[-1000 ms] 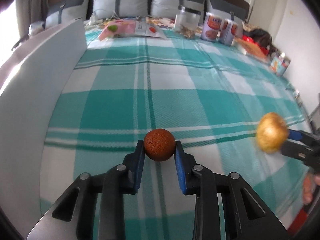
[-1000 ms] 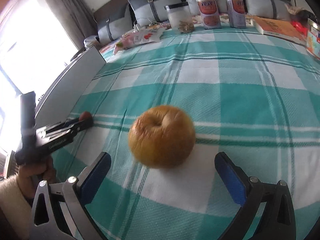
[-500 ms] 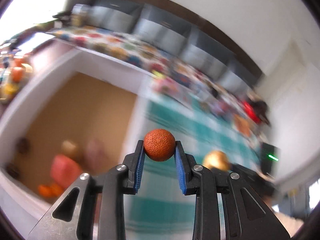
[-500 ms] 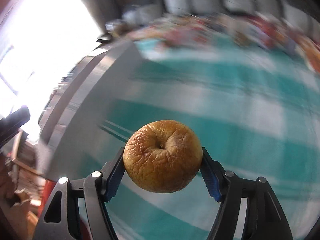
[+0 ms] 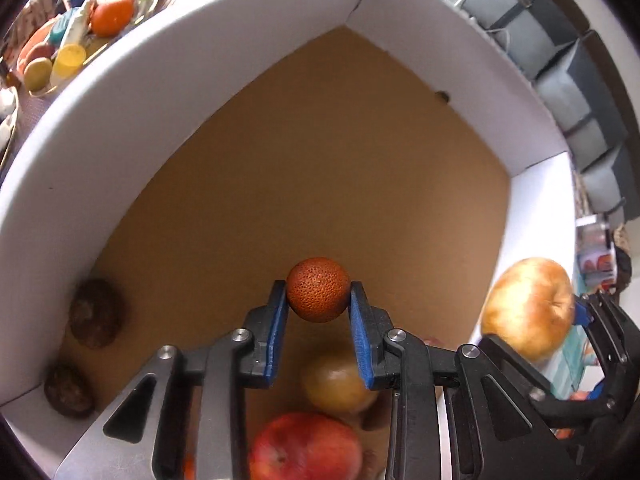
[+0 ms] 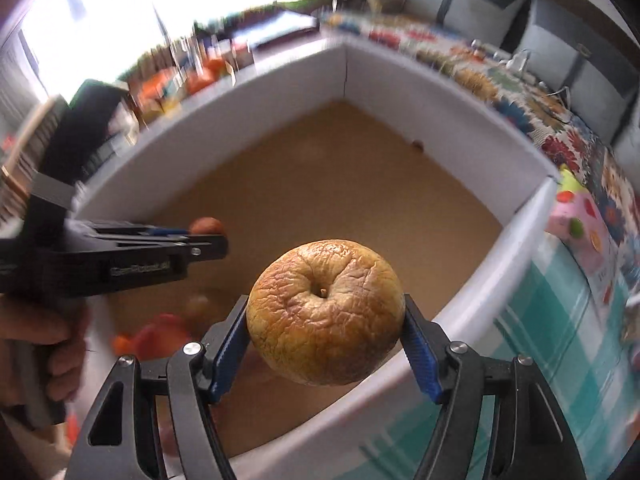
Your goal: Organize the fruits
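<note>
**Two grippers loaded, both held over the box**

Two fruits are in hand at this moment. The left gripper (image 5: 319, 300) is clamped on a small orange fruit (image 5: 318, 289) with a pitted rind, held between the blue pads (image 5: 277, 334) above the brown floor of the white-walled box (image 5: 168, 64). The right gripper (image 6: 325, 322) is clamped on a wrinkled yellow apple (image 6: 325, 312), stem dimple facing the camera, suspended above the box's near wall (image 6: 492, 276); in the left wrist view the same apple (image 5: 528, 314) sits at the right edge of the box.

Contents of the box, as seen from the left wrist: a red apple (image 5: 306, 446) and a yellowish fruit (image 5: 338, 386) directly below the left gripper, and two dark brown fruits (image 5: 96, 314) (image 5: 69, 390) against the left wall. A small dark item (image 5: 442, 97) lies at the far wall; its identity cannot be determined.

Outside the box, a tray (image 5: 148, 2) with oranges (image 5: 112, 14) stands beyond the far-left wall. The box rests on a teal plaid cover (image 6: 560, 360), with grey cushions (image 6: 592, 80) behind.
</note>
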